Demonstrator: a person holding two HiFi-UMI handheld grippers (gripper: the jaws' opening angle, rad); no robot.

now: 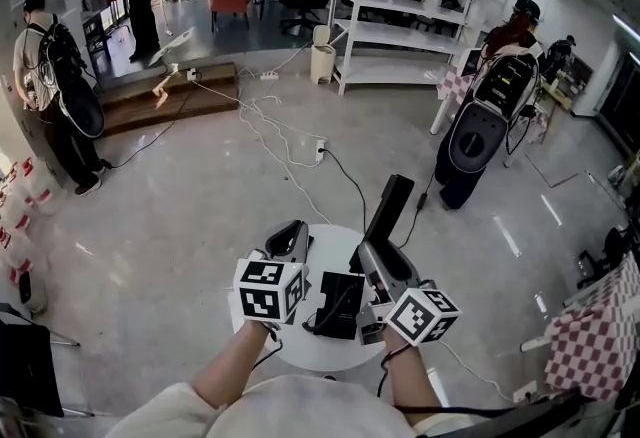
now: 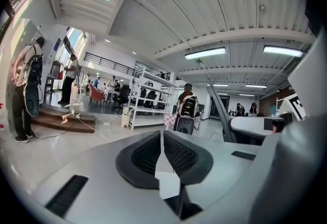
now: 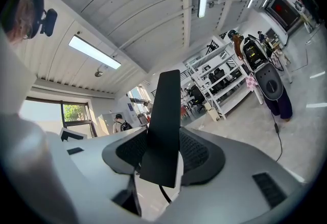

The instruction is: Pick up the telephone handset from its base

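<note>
Head view: a round white worktop stands on open floor, with the black base on it. The right tongs hold the handset, which is off the base and slants up past the worktop's far edge. The left tongs hover just left of it, touching neither base nor handset. Cables trail over the floor beyond. A rack and a person with a backpack stand well back, and nothing crowds the worktop.

Left gripper view: the tongs are together with nothing between them.

Right gripper view: this shows what the head view cannot. The pads press both sides of the handset, and a cord drops from its lower end.
</note>
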